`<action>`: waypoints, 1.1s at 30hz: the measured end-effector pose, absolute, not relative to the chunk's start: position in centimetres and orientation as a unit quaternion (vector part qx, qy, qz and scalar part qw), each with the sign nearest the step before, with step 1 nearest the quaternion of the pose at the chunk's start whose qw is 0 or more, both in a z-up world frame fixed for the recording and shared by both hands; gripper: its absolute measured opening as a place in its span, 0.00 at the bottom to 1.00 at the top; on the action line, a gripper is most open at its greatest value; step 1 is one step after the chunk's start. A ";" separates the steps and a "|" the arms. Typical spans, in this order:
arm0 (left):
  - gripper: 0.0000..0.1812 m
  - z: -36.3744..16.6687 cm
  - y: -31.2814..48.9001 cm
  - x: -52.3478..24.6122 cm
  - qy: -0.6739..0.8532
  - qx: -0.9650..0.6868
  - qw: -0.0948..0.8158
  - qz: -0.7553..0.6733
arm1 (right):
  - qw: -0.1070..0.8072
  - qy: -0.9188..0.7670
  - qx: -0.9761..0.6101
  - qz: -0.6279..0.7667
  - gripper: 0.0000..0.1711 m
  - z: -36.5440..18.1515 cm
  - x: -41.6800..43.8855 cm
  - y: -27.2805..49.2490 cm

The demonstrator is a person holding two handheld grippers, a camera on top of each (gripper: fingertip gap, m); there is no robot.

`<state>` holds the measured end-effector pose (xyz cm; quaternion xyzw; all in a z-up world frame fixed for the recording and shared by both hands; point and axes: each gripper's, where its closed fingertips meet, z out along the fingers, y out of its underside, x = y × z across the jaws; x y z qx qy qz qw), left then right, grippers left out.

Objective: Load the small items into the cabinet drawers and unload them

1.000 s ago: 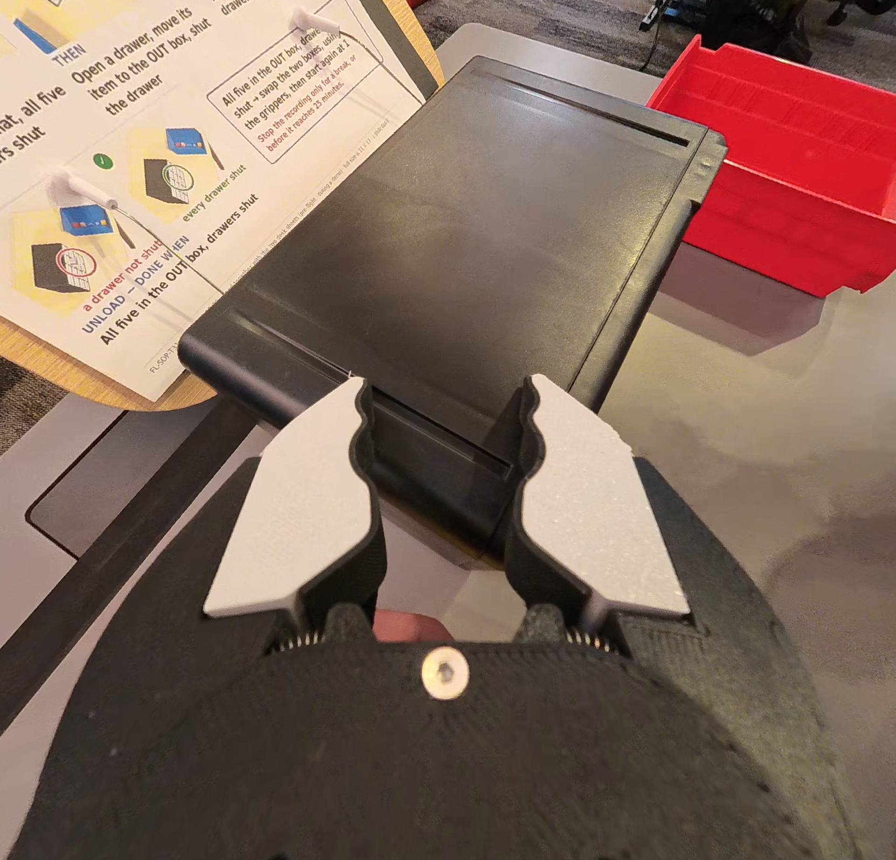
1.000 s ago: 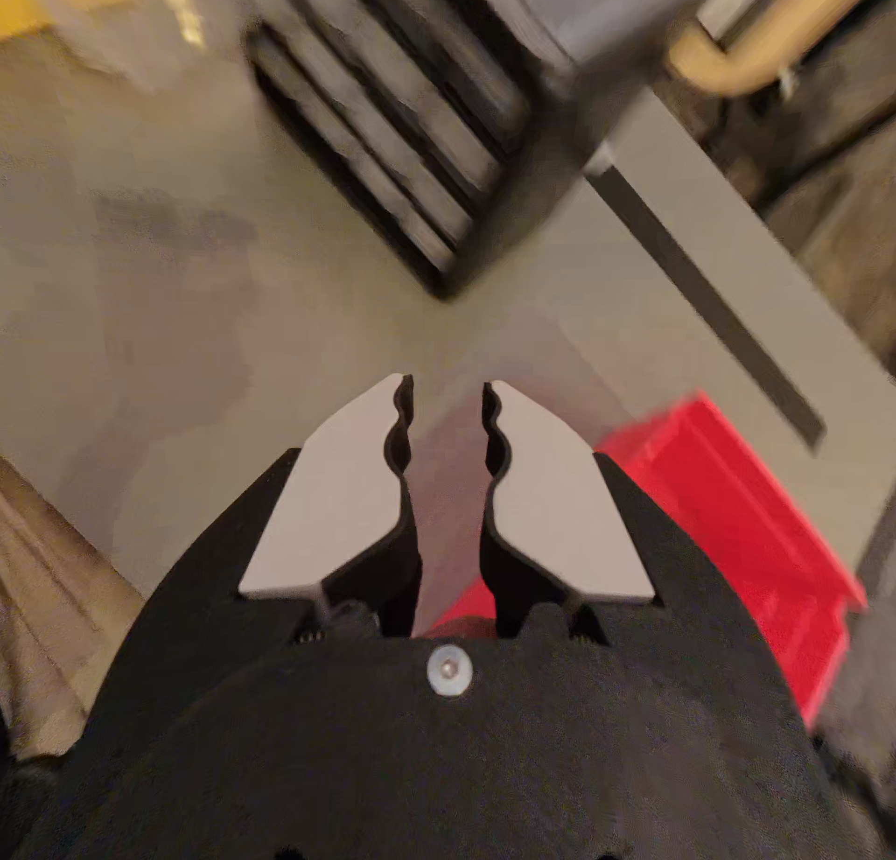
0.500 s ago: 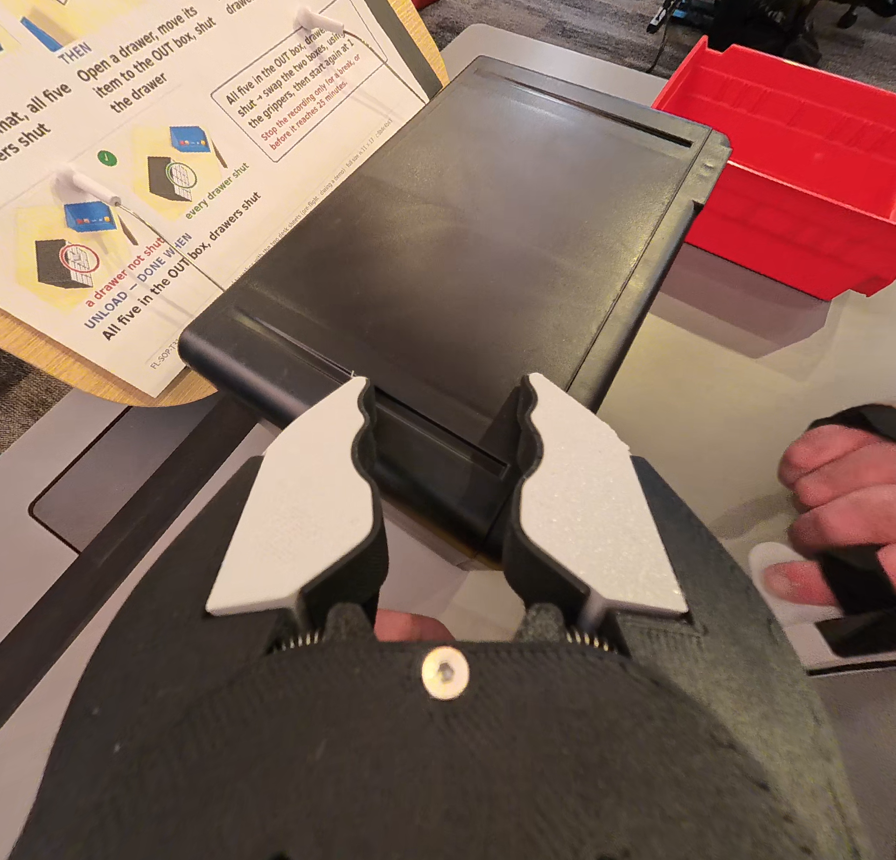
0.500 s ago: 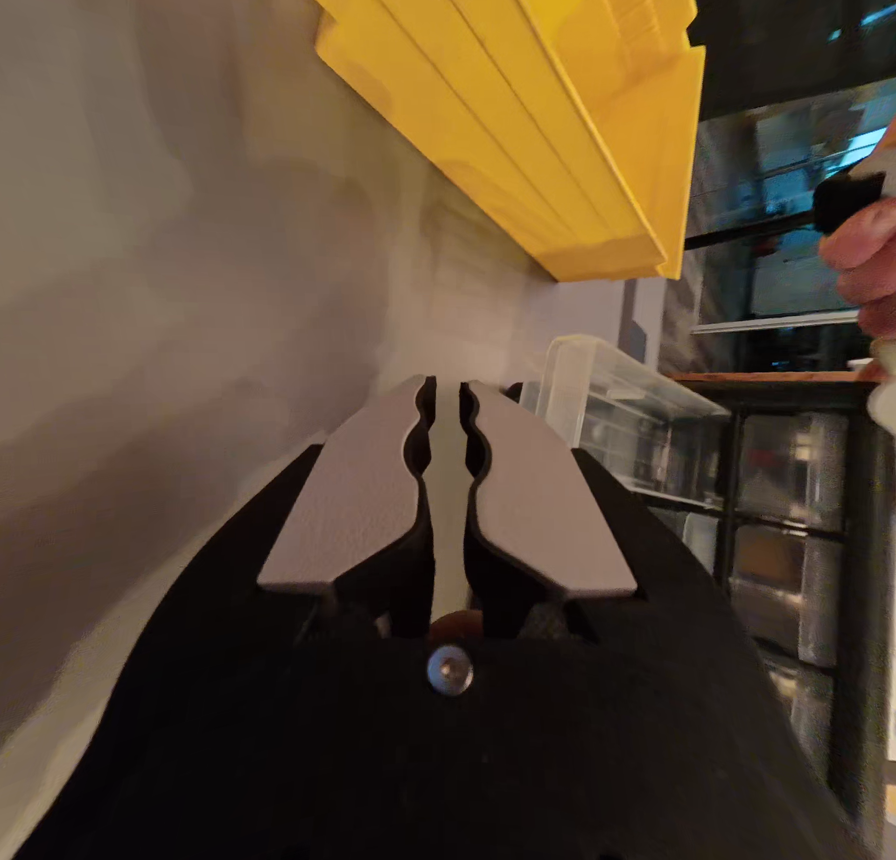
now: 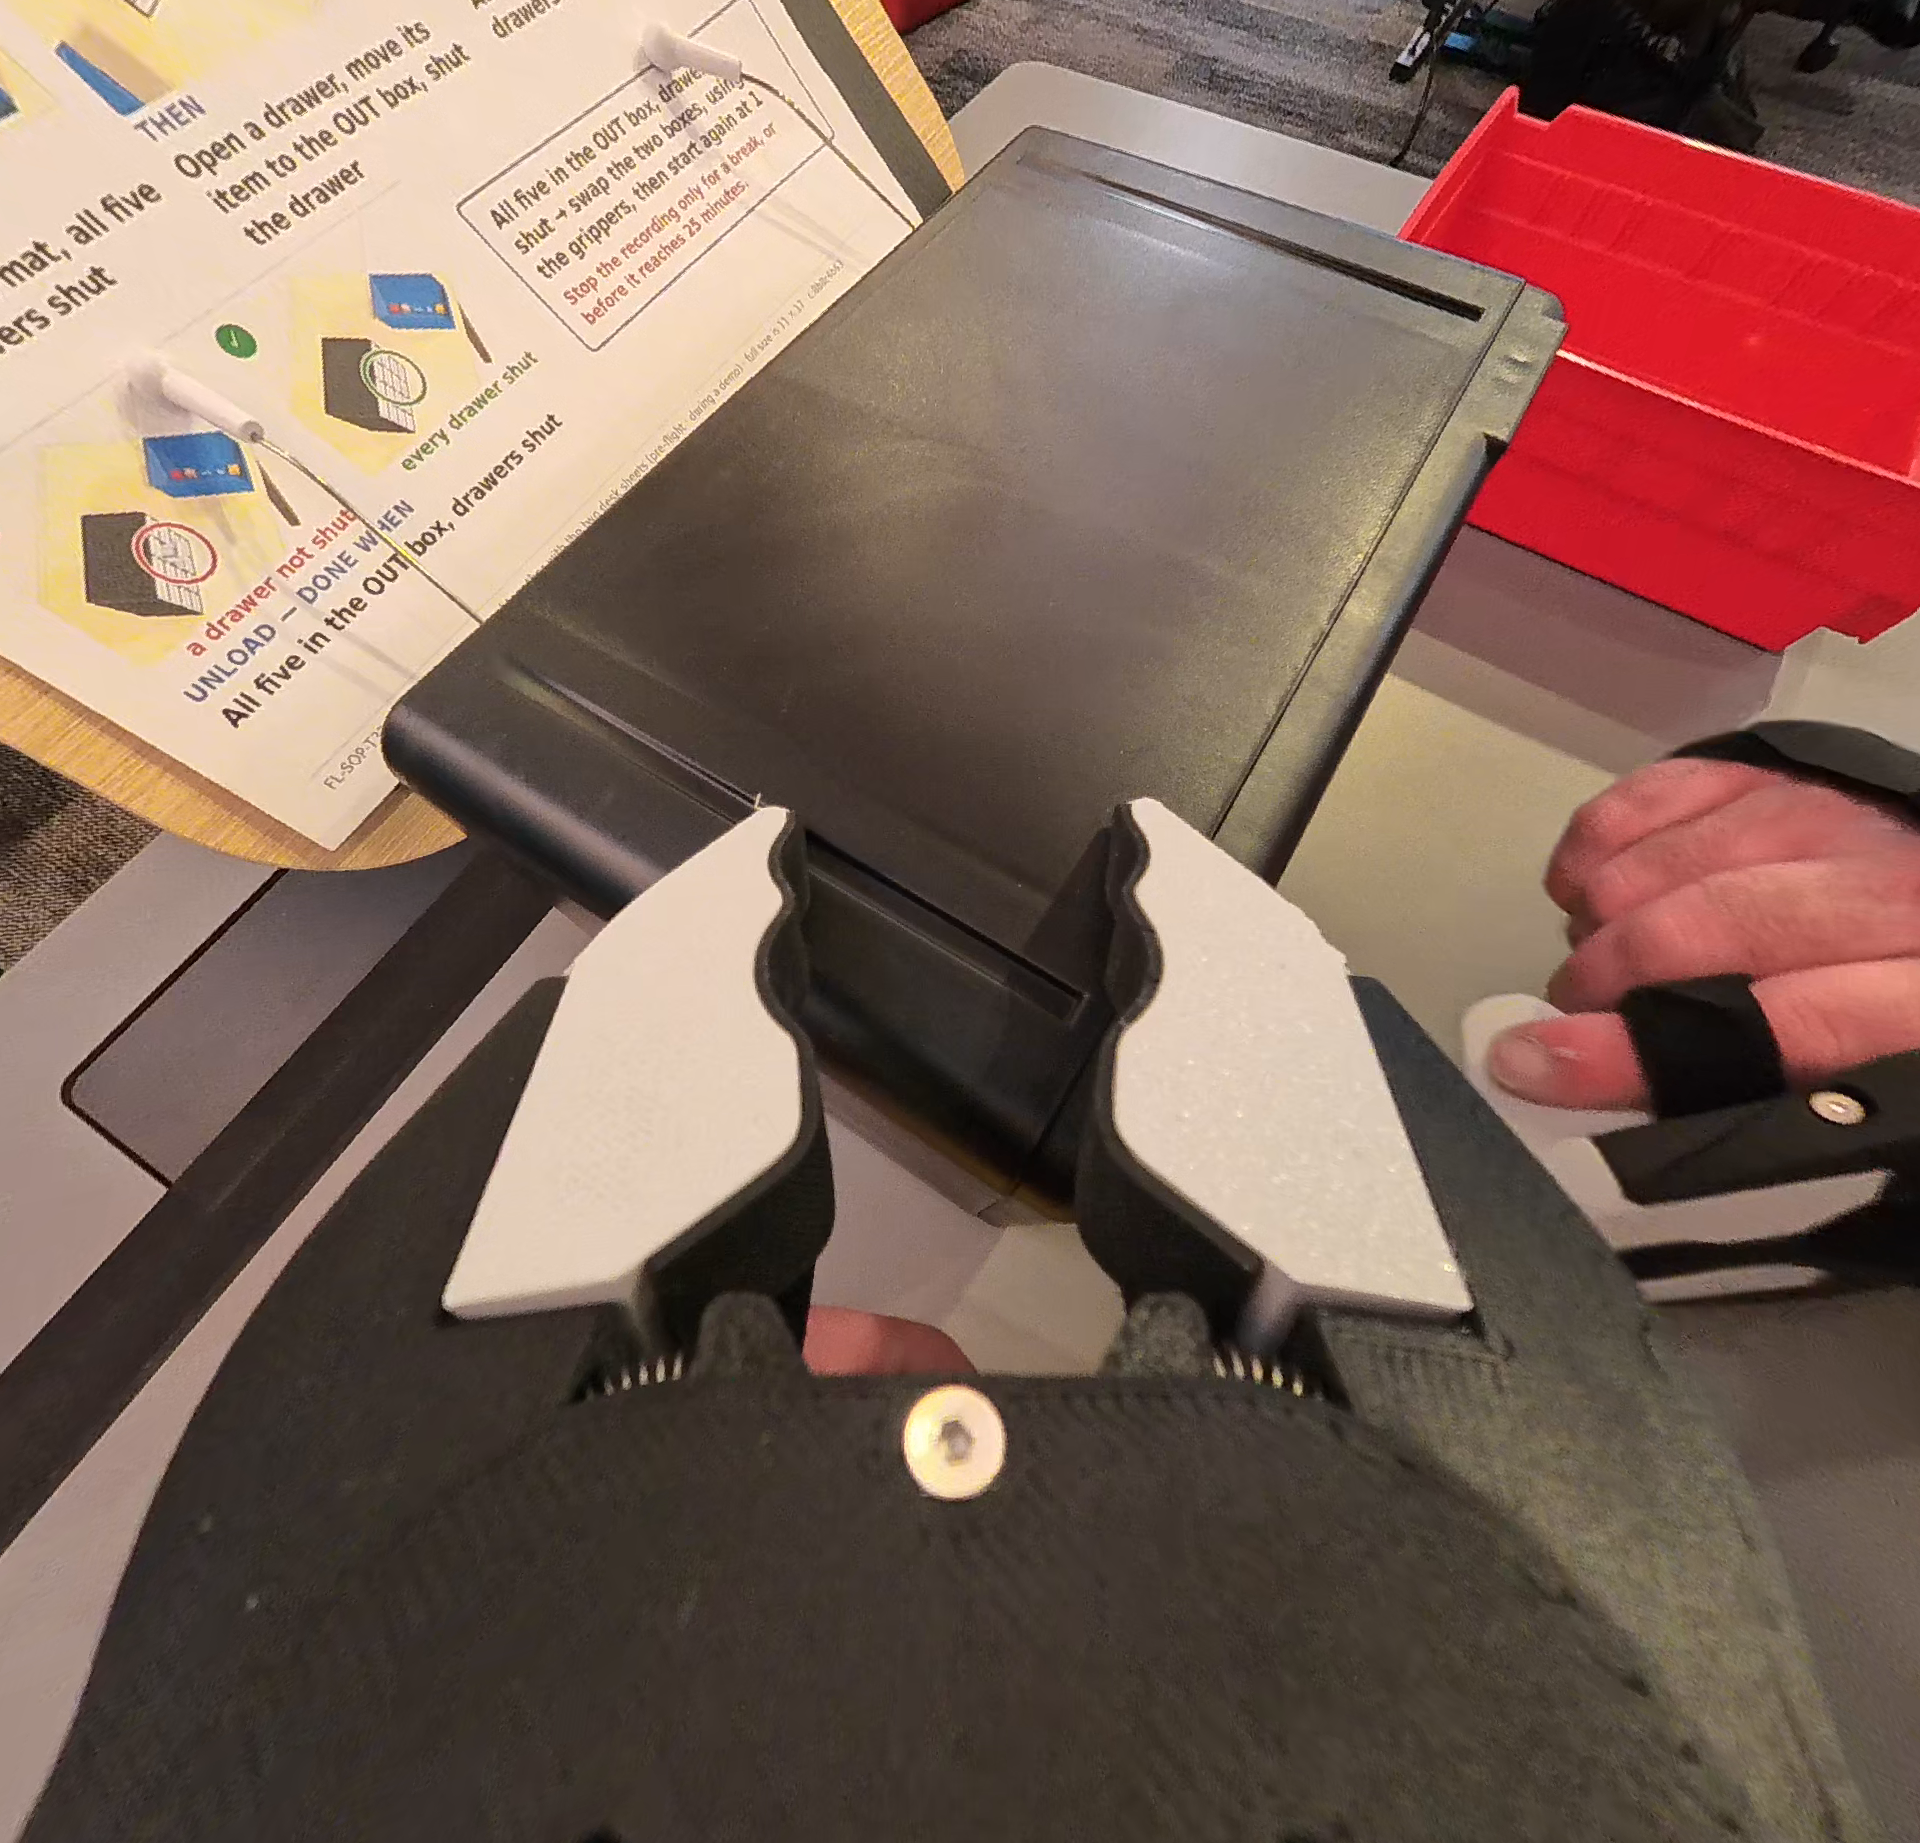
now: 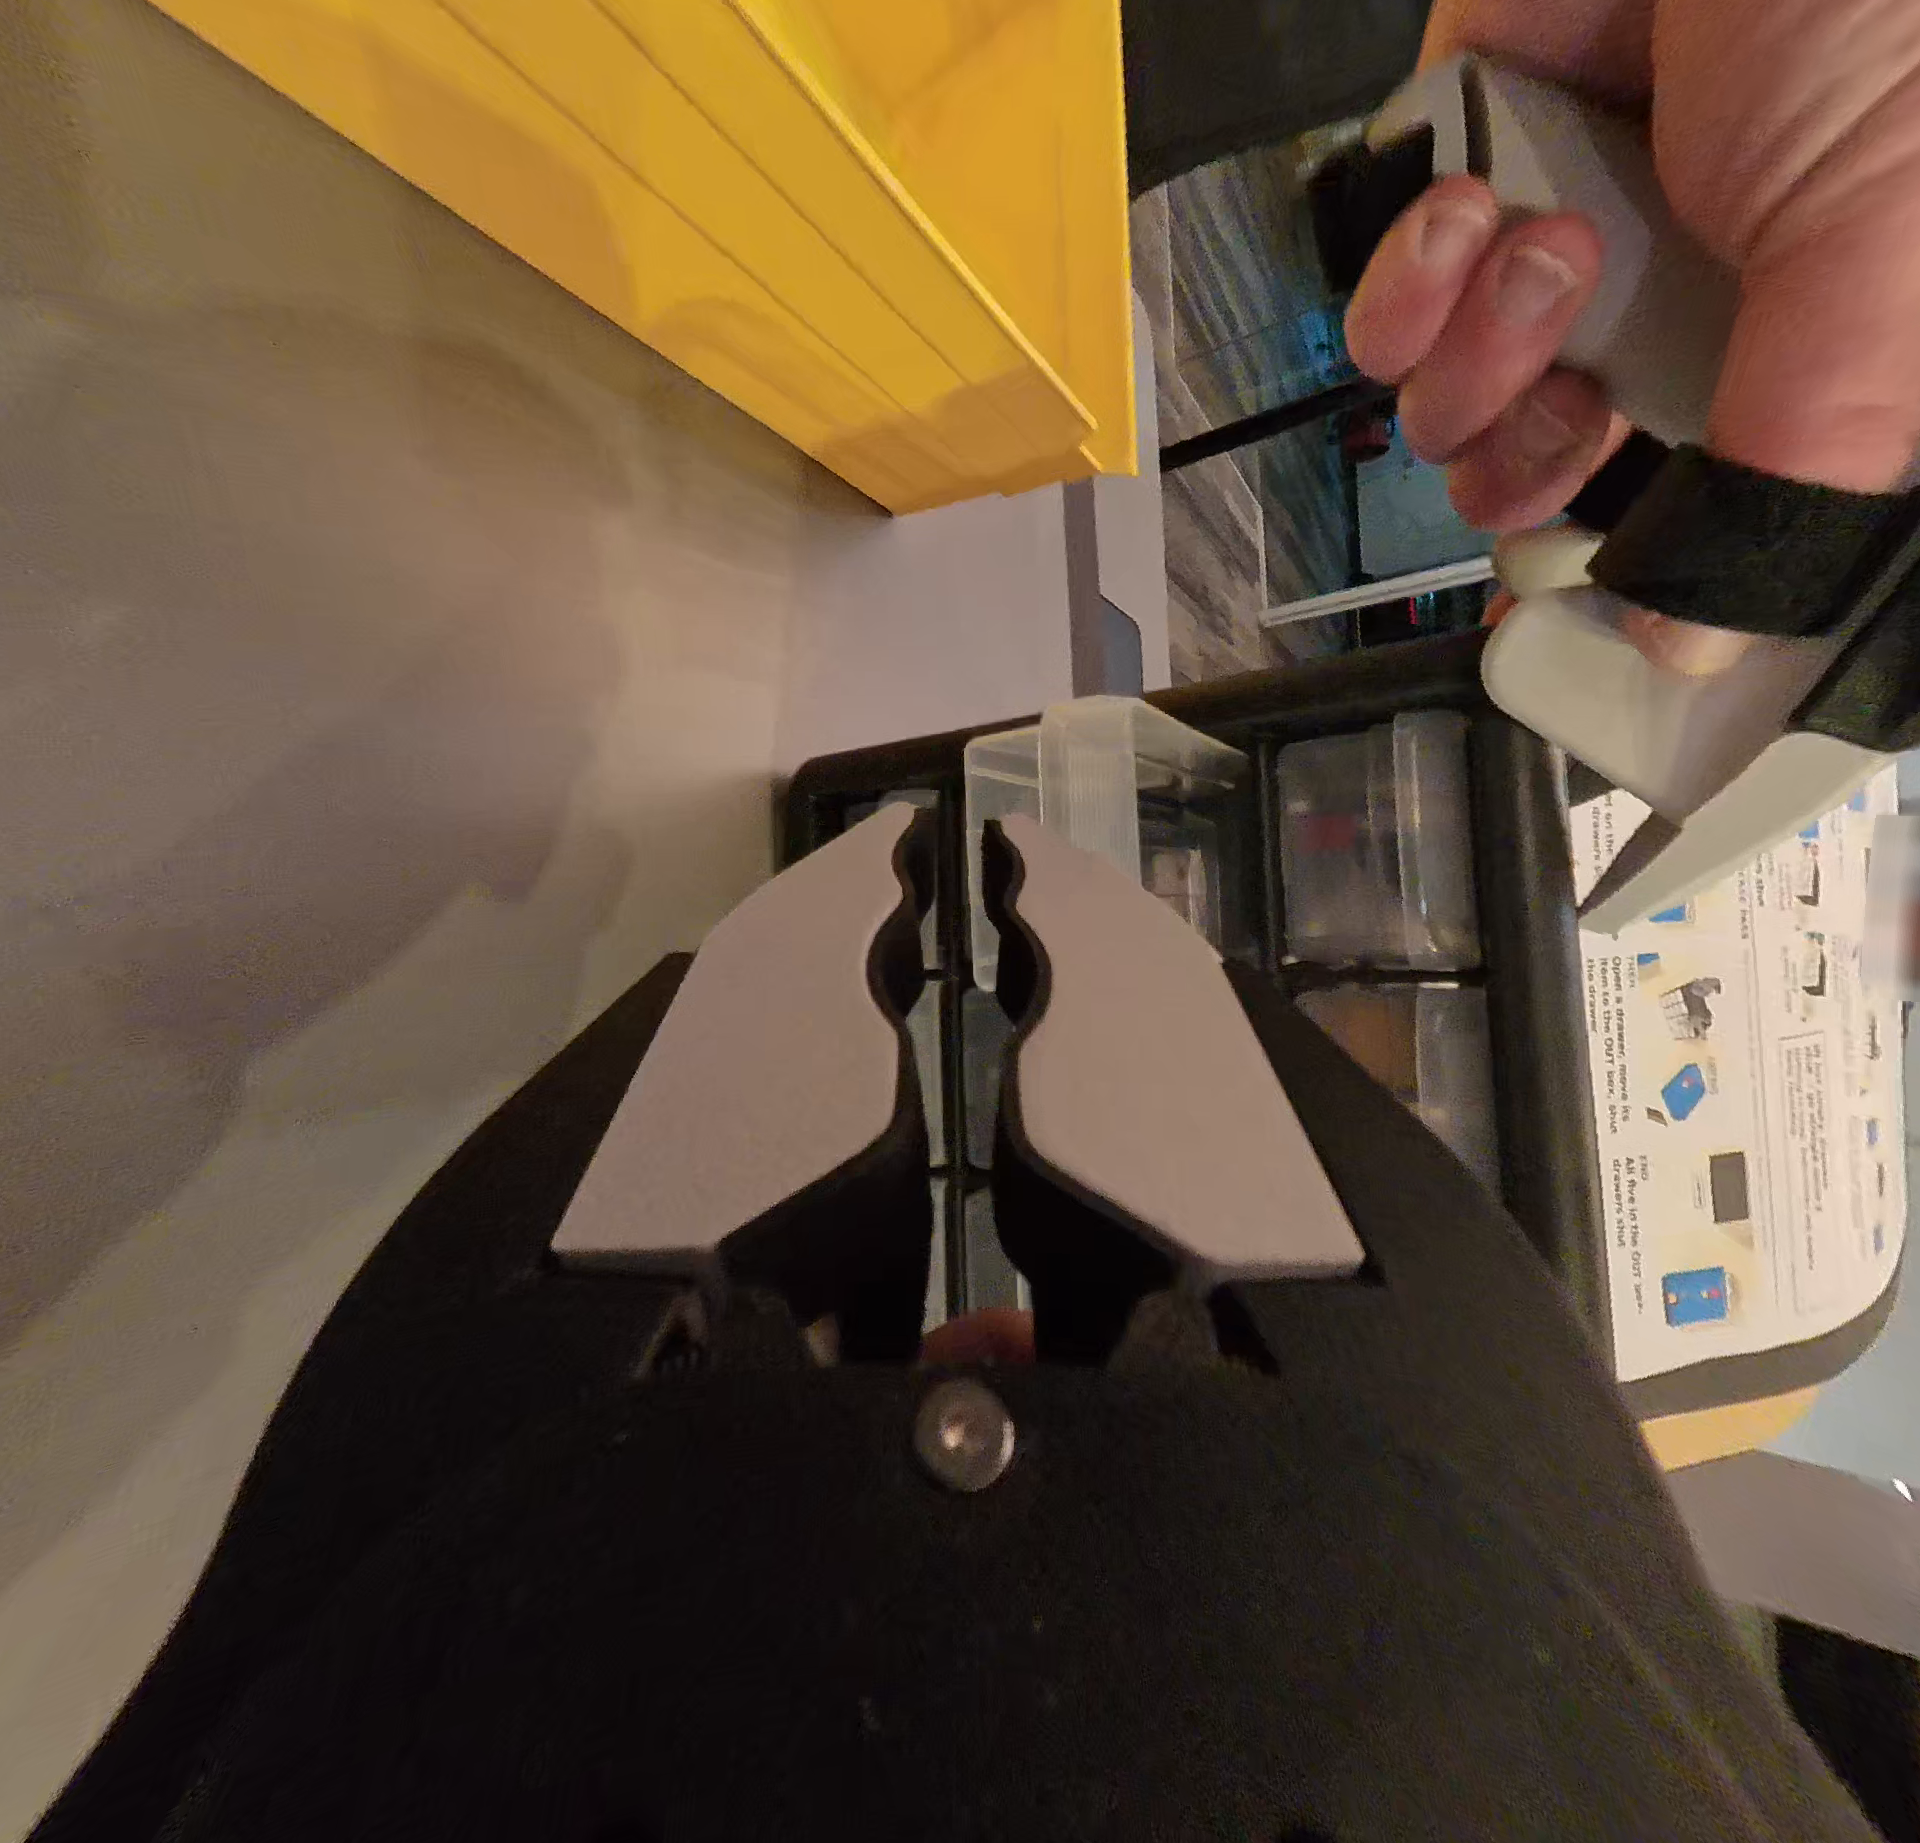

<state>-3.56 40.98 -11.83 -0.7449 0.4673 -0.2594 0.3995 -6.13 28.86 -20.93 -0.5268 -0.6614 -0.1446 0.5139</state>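
The black drawer cabinet lies under my left gripper, which is open; its fingers straddle the cabinet's near top corner. In the right wrist view, rolled sideways, the cabinet front shows clear drawers. One clear drawer sticks out of its slot. My right gripper is nearly closed with a thin gap, and its tips are at that drawer's front edge. I cannot tell whether they touch it. No small items are clearly visible.
A yellow bin stands on the grey table by the cabinet. A red bin sits beyond the cabinet. An instruction sheet lies on a wooden board. The right hand is beside the cabinet.
My right gripper swung from above the table and red bin round to face the cabinet's drawers, and its jaws narrowed. The right hand came into the left wrist view. My left gripper stayed put.
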 end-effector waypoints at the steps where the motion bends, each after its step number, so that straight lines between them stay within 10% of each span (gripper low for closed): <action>1: 0.31 -11.8 41.0 -3.6 0.468 -0.745 0.399 -0.259 | 0.513 -0.656 -0.533 -0.150 0.05 -20.9 -6.0 29.7; 16: 0.31 -11.8 40.9 -3.6 0.464 -0.746 0.400 -0.259 | 0.522 -0.601 -0.584 -0.162 0.10 -19.5 -6.0 33.6; 33: 0.31 -11.8 40.9 -3.6 0.458 -0.745 0.408 -0.263 | 0.600 -0.461 -0.540 -0.368 0.28 -11.3 13.1 34.5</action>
